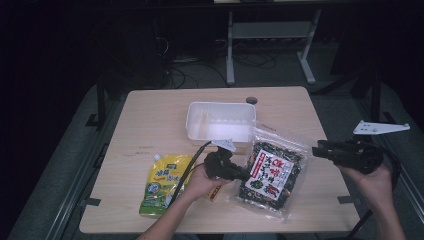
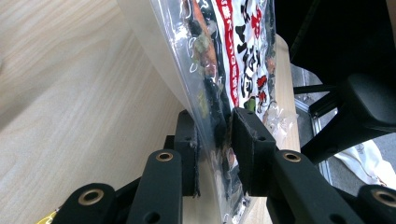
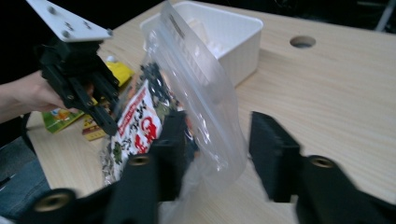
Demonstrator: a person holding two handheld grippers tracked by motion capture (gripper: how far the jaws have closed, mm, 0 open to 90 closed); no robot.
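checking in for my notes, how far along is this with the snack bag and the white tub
Done: the left gripper is clamped on the snack bag, lifting one edge off the table. In hand: the right gripper stands open beside the bag's clear top. Left: the bag is still outside the white tub, likely its destination.

I am at a test bench in what looks like a lab or workroom, dimly lit. My light wooden table (image 1: 150,115) has a round cable hole (image 1: 251,100) near its far edge, and behind it stands the white metal frame of another desk (image 1: 270,45) with loose cables (image 1: 200,70) lying on grey carpet (image 1: 330,105).
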